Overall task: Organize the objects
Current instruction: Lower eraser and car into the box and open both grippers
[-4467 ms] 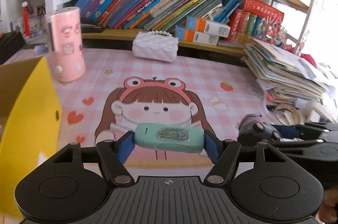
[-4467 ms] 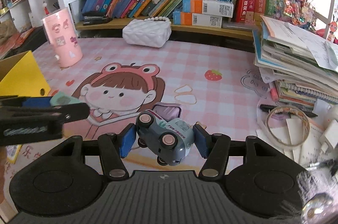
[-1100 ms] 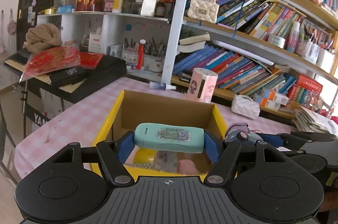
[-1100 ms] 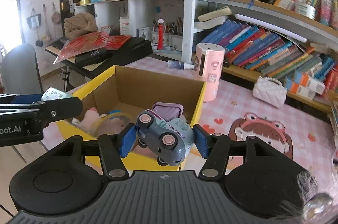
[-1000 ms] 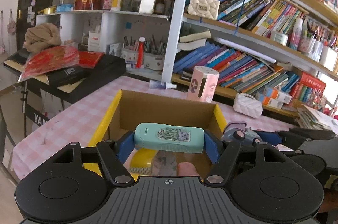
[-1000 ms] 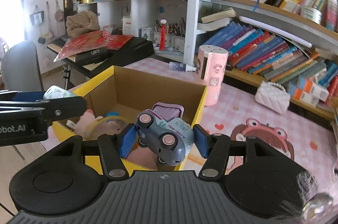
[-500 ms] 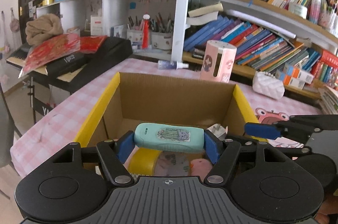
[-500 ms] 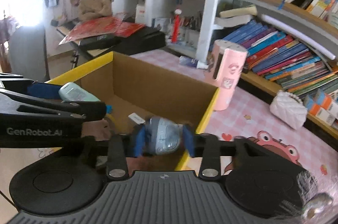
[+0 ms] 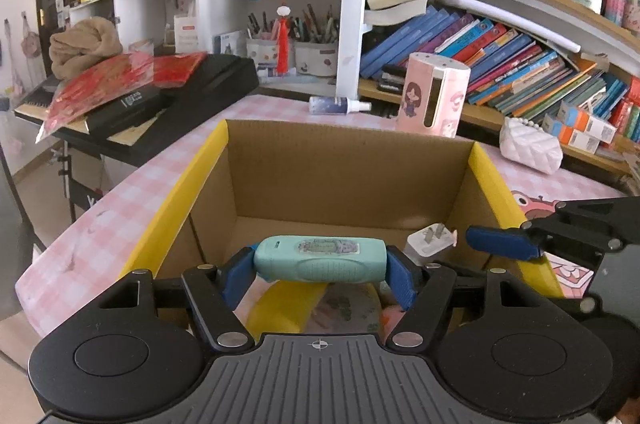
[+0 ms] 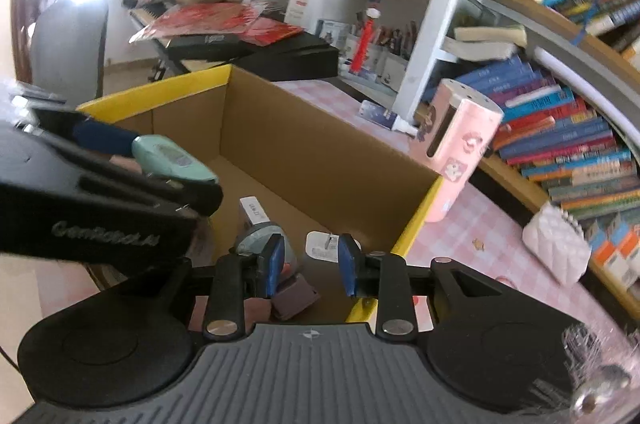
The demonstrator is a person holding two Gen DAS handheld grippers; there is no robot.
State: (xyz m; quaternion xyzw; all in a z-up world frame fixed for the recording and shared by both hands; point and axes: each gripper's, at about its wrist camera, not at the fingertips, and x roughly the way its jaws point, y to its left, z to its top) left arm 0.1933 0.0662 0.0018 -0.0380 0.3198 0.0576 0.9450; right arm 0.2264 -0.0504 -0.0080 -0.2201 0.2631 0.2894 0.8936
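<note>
Mint case sits crosswise in our left gripper, its jaws clamped on both ends, over the open box. Our right gripper hangs inside the box with jaws parted and nothing between them; a white plug lies below.

The box is plain brown cardboard inside with bright yellow flaps, and the counter beside it wears a pink-and-white check. Over the box, the black left gripper with blue pads carries a mint-green case bearing a small pale sticker; the right gripper is black with blue pads too. Behind the box stand a pale pink canister printed with a cartoon girl and a white quilted purse.
</note>
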